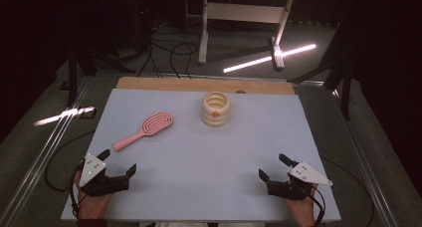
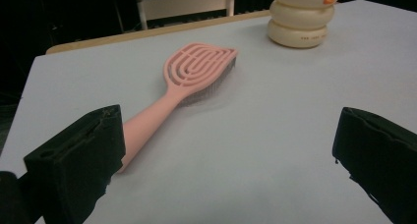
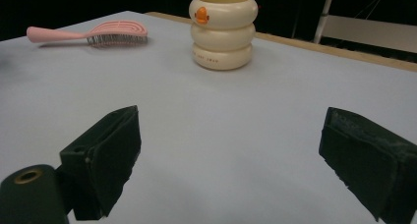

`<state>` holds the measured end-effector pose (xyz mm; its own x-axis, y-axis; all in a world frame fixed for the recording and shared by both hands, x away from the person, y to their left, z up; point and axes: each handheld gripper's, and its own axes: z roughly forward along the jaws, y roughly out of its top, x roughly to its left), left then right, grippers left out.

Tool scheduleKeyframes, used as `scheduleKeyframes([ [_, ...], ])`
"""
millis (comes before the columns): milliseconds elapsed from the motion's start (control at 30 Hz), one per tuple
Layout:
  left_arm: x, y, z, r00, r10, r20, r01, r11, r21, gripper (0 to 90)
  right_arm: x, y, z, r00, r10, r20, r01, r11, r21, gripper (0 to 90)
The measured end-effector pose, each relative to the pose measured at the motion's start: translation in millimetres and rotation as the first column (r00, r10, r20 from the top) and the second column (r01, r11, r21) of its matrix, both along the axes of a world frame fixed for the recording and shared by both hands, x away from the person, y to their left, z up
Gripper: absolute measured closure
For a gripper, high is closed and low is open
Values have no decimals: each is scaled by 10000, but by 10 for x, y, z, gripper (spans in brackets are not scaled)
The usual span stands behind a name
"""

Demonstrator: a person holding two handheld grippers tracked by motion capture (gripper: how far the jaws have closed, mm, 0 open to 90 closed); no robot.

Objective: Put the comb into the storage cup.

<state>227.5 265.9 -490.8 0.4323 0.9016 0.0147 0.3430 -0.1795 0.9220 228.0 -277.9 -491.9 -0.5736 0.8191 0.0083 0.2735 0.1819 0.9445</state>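
A pink hairbrush (image 1: 145,129) (image 2: 186,84) (image 3: 93,34) lies bristles down on the pale table cover (image 1: 199,162), left of centre, its handle pointing toward the near left. A cream ribbed cup (image 1: 216,108) (image 2: 301,15) (image 3: 223,30) with an orange mark stands upright near the back centre. My left gripper (image 1: 117,161) (image 2: 231,160) rests open near the front left corner, just short of the brush handle. My right gripper (image 1: 272,167) (image 3: 236,160) sits open near the front right, nothing between its jaws.
A wooden table edge (image 1: 204,84) runs along the back of the cover. Beyond it stand a white frame (image 1: 244,18) and loose cables (image 1: 169,53) on the dark floor. A metal rail (image 1: 45,142) runs along the left side.
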Motion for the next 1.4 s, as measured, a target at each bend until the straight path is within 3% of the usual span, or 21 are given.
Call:
scheduleKeyframes([
  [700,-13,-28,-3,9998,178,-117,-176,9998,114,1,-3,48,-35,10000,59,-11,-59,9996,-285,86],
  [1400,188,21,204,9995,197,-263,-187,9992,364,1,1,-3,-46,9998,-166,-86,165,9998,-86,86],
])
